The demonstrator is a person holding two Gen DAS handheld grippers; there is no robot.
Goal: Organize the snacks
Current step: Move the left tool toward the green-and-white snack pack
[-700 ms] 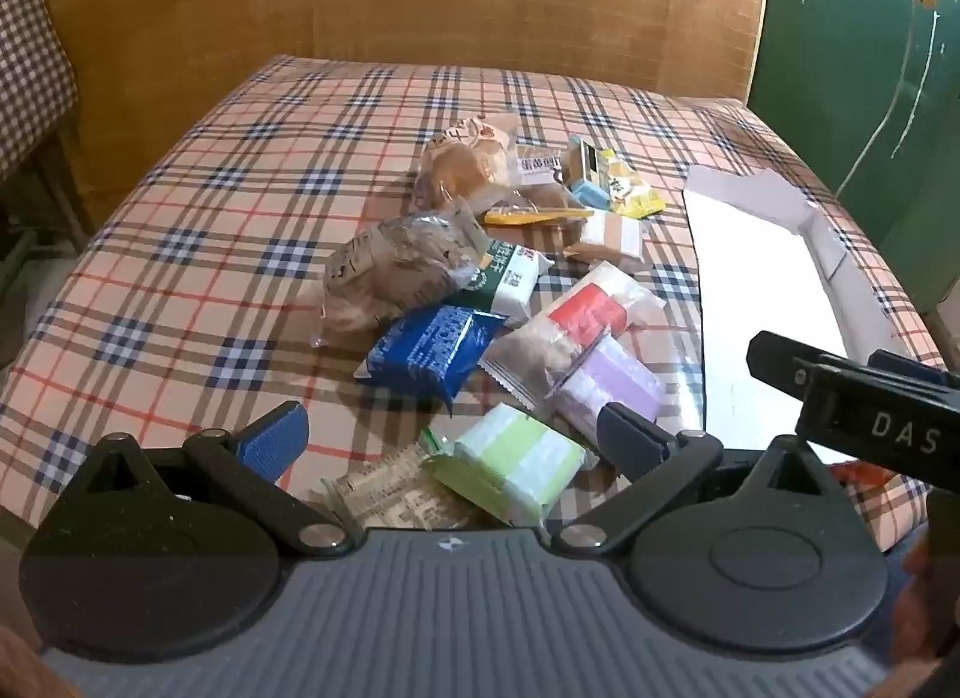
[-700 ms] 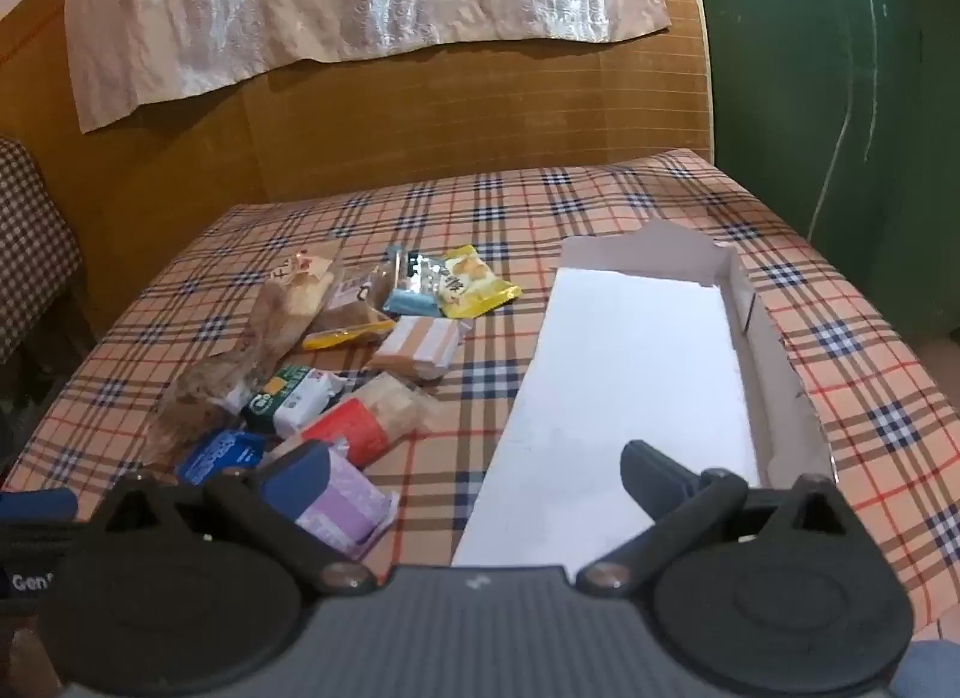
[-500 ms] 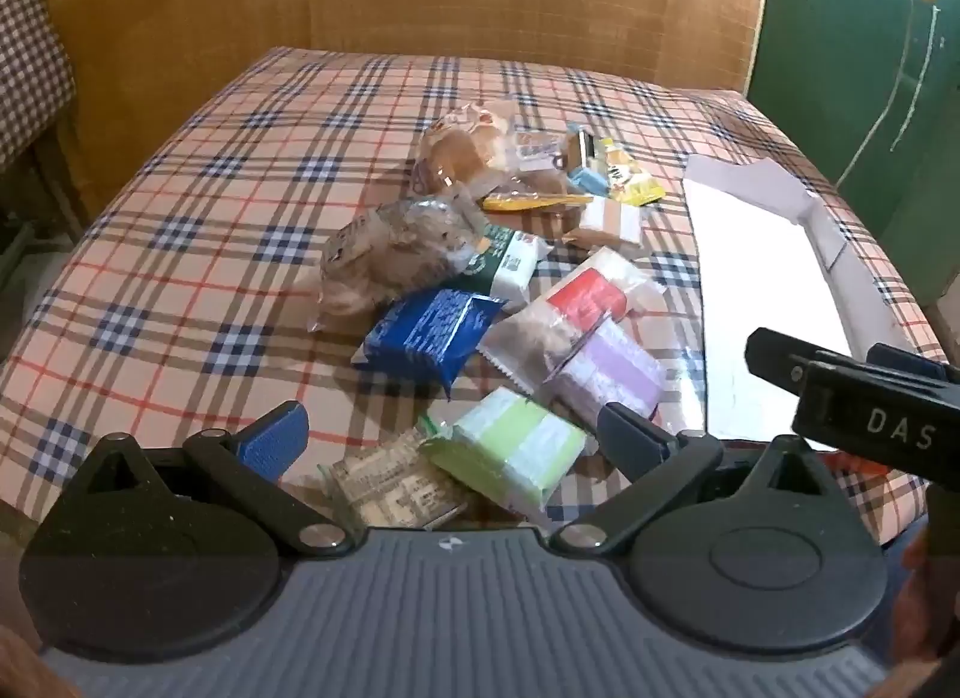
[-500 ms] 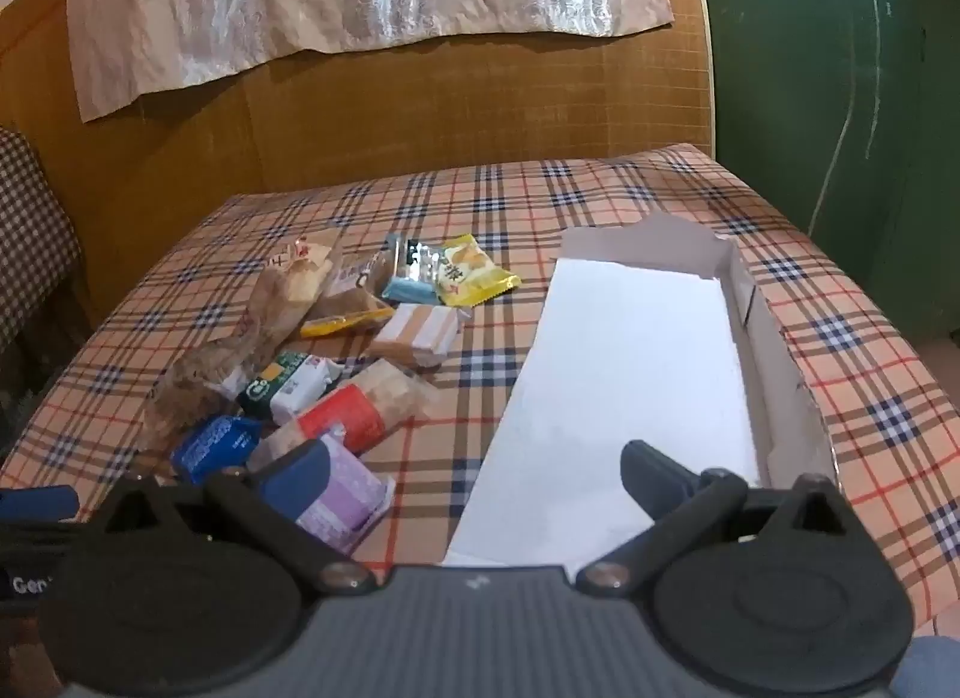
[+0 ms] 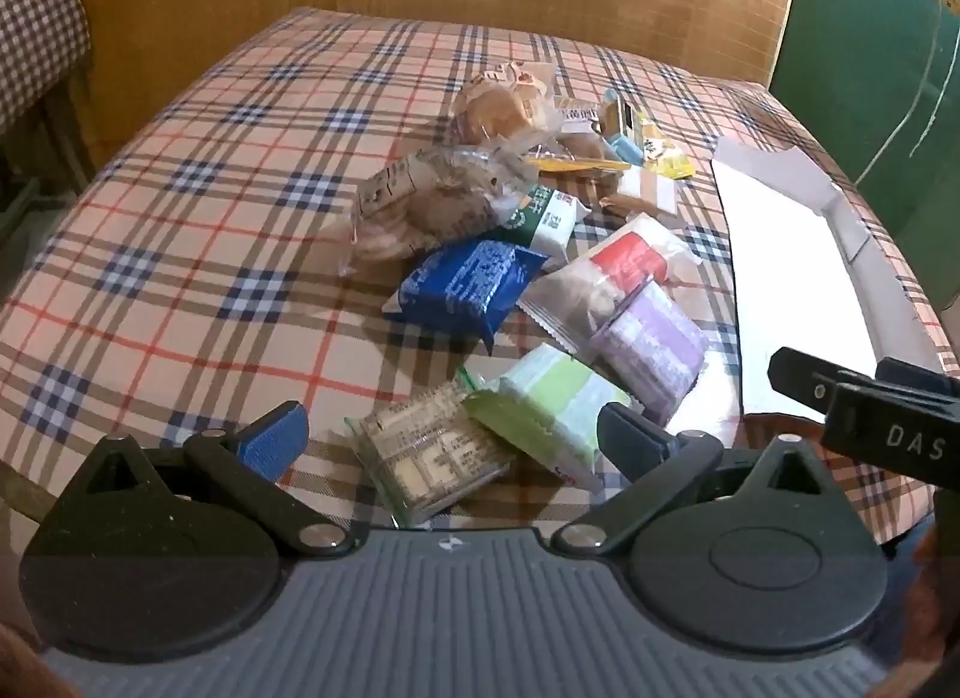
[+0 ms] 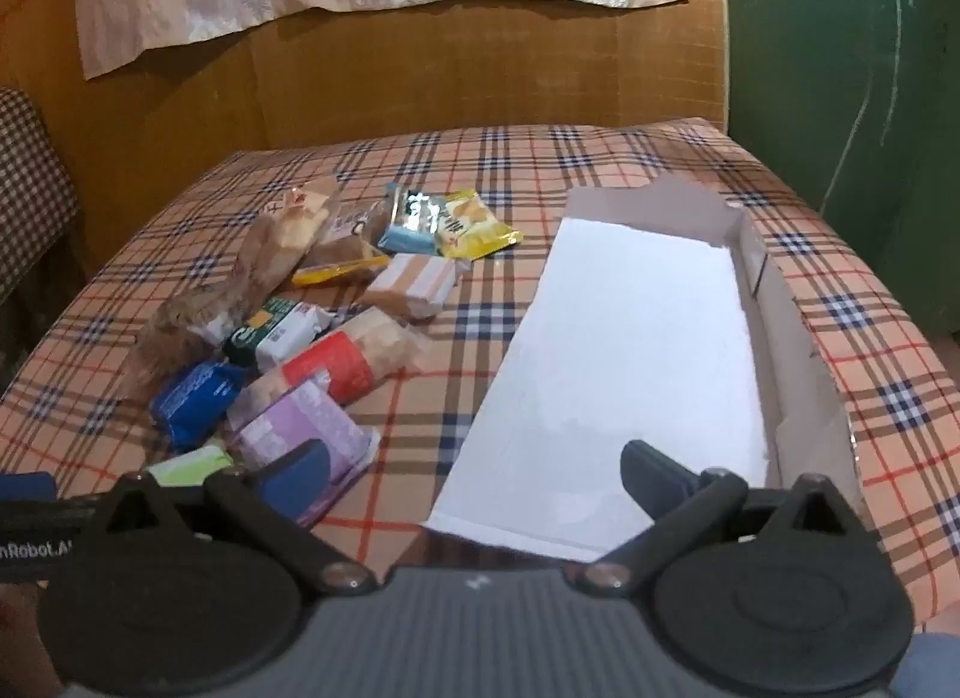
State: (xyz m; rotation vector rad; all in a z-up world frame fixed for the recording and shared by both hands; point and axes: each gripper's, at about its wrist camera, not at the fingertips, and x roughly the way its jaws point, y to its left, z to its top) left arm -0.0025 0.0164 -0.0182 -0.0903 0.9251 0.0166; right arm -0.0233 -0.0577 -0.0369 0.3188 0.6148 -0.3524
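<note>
change vs earlier: left gripper has come lower and closer to the near snacks, so the clear wafer packet and green packet now show larger between its fingers; right gripper view is nearly the same, only slightly nearer the tray.
tabletop: plaid cloth, carries all snacks and the tray.
tray: white shallow cardboard box, right of the snack pile, nothing in it; low walls on far and right sides.
snack pile: scattered left of the tray, none inside it.
bread bags: clear bags at far and left of pile, overlapping.
blue packet: middle of pile, just beside the red-band packet.
purple packet: near edge of pile, partly behind the right gripper's left finger.
green packet: touching the clear wafer packet, nearest to the left gripper.
yellow packet: far end, beside a light blue packet.
left fingers: spread fully wide, gripping nothing, above the wafer and green packets, not touching.
right fingers: spread fully wide, gripping nothing, right one over the tray's near end.
</note>
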